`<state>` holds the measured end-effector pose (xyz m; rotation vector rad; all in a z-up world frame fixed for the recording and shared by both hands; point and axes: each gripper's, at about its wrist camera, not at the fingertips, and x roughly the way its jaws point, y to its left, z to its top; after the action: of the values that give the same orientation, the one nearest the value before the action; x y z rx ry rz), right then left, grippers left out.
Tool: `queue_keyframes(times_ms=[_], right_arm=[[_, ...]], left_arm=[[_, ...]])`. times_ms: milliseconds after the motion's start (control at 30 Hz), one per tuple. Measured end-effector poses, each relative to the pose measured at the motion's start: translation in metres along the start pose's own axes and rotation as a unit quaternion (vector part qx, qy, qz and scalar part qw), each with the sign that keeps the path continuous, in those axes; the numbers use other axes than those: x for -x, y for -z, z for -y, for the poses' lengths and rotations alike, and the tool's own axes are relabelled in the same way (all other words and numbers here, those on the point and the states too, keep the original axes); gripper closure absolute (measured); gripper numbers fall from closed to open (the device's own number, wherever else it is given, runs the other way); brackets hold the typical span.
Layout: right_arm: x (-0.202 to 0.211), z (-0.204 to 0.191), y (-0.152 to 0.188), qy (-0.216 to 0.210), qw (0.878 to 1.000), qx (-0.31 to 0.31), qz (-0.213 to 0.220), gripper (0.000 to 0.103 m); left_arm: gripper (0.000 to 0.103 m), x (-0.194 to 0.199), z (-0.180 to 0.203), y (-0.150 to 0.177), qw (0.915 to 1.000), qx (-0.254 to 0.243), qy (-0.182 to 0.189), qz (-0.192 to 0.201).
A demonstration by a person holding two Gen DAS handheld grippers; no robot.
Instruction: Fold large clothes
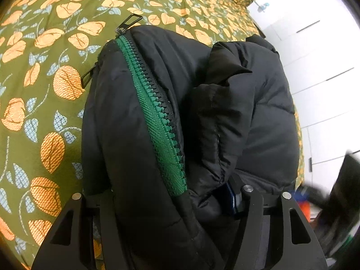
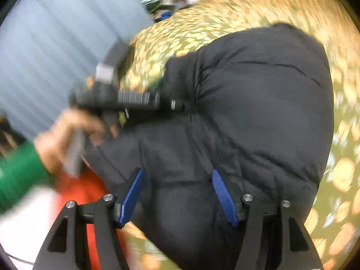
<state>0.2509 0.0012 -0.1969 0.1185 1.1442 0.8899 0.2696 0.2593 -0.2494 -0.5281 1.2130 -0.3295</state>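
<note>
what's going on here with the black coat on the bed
A person with a gripper in each hand is folding a black puffer jacket on a floral bedspread. The left gripper is bunched into the jacket by its green zipper. The right gripper is open, its blue pads against the padded fabric. That view is motion-blurred.

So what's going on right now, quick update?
Left gripper buried in black puffer jacket, grip unclear. Right gripper open, jacket between fingers. Nothing blocking.
</note>
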Motion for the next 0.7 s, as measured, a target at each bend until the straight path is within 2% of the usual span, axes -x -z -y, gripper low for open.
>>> queue_keyframes(times_ms=[67,167,233,333,400,500,633,700], right_arm=[[0.015,0.012,-0.035,0.009,1.0,-0.021,0.02,0.038],[0.024,0.019,-0.087,0.087,0.995,0.017,0.046,0.038],[0.015,0.029,-0.117,0.141,0.989,0.035,0.038,0.038],[-0.013,0.048,-0.144,0.208,0.977,0.039,0.014,0.037],[-0.041,0.061,-0.146,0.229,0.973,0.042,-0.009,0.036],[-0.066,0.074,-0.138,0.236,0.971,0.036,-0.016,0.036],[-0.074,0.091,-0.128,0.234,0.972,0.02,-0.019,0.036],[-0.067,0.087,-0.126,0.233,0.972,0.025,-0.021,0.036]], left_arm=[[0.04,0.0,0.001,0.001,1.0,0.0,0.003,0.002],[0.04,0.001,0.001,0.0,1.0,-0.001,0.005,0.004],[0.04,0.0,0.0,0.0,1.0,-0.001,0.006,0.003],[0.04,0.0,-0.001,0.0,1.0,0.0,0.006,0.005],[0.04,-0.001,-0.003,0.0,0.9999,0.005,0.005,0.008],[0.04,-0.003,-0.009,-0.001,0.9997,0.016,0.013,0.01],[0.04,-0.003,-0.005,0.0,0.9998,0.012,0.007,0.011],[0.04,-0.001,-0.004,0.001,0.9999,0.008,0.009,0.009]])
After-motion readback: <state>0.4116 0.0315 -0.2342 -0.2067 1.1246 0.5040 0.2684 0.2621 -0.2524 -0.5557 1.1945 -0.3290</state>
